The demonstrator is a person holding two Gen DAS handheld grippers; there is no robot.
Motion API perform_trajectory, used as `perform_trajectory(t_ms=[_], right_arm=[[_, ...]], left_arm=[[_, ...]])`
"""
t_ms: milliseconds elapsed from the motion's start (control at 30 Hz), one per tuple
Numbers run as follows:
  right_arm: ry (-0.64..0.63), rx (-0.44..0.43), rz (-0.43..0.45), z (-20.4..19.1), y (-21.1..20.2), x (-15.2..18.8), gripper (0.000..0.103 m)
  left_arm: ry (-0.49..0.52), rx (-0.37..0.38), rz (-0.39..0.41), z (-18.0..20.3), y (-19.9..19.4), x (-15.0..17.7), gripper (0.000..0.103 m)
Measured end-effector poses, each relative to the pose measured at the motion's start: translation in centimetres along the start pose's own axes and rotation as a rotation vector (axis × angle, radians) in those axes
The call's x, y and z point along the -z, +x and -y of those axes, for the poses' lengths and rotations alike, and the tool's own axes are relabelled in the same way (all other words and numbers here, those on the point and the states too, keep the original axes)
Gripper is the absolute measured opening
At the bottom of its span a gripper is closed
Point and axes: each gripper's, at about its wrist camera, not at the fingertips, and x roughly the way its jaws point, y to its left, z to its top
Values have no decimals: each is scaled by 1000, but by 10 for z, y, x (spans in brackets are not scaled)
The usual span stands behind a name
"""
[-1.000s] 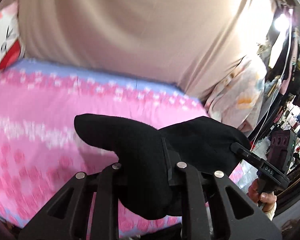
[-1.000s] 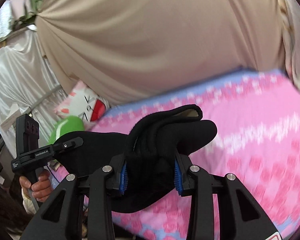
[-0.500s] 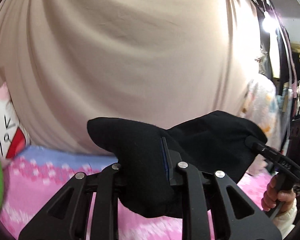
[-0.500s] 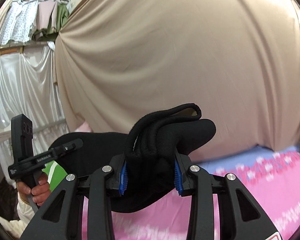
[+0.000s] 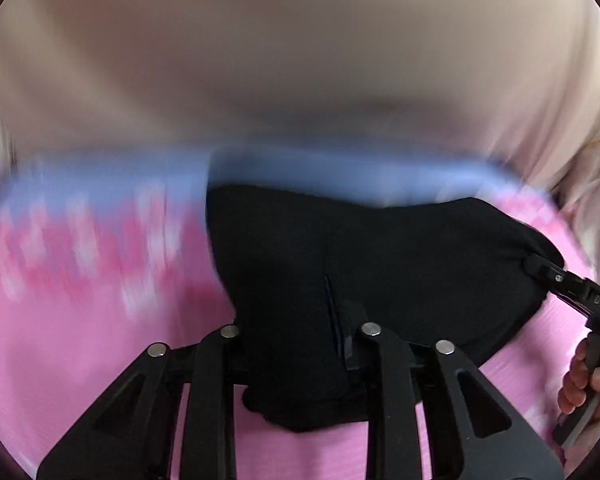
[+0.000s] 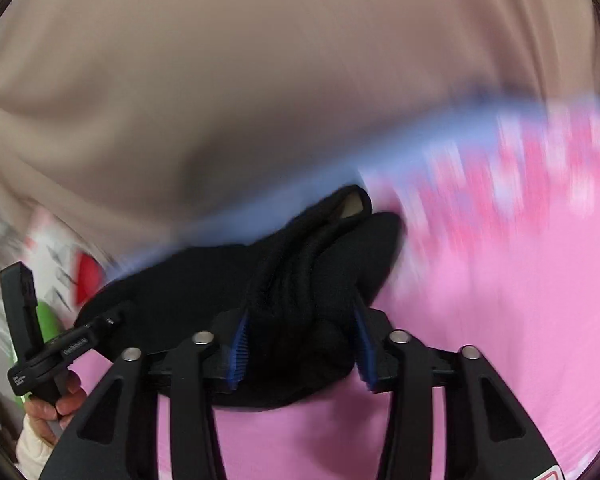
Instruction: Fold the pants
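Observation:
Black pants [image 5: 420, 260] hang bunched between both grippers, low over the pink bed cover [image 5: 80, 340]. In the left wrist view my left gripper [image 5: 296, 320] has the cloth draped over its fingers, its jaws opening with the fabric still between them. The right gripper's tip [image 5: 540, 272] bites the far end of the cloth. In the right wrist view my right gripper [image 6: 300, 320] has a thick fold of the pants [image 6: 180, 280] between its blue pads [image 6: 238, 344], jaws opening. The left gripper [image 6: 112, 320] grips the other end there.
A beige curtain [image 5: 300, 60] hangs close behind the bed. A white and red cushion [image 6: 60, 256] and a green object [image 6: 48, 320] lie at the bed's left end. A hand [image 5: 584, 380] holds each gripper's handle. Both views are motion-blurred.
Both grippers have swung forward and down with the pants, so the bed fills the lower view again. The right gripper's blue pads stand wider apart than before.

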Motion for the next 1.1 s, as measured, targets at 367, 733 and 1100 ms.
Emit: perform_trajectory(t_ms=[367,733,1100], right_arm=[[-229,-41,100,-67,-32,-56,25],[-246,65,21,-55,-26,-32,12],[22,-47,-132,9,-16,10,40]], left_arm=[[-32,-96,180,6,-87,-21,83],[-113,-169,-24,-7,-30,23,85],[-236,29,-61,-29,-22,34,26]])
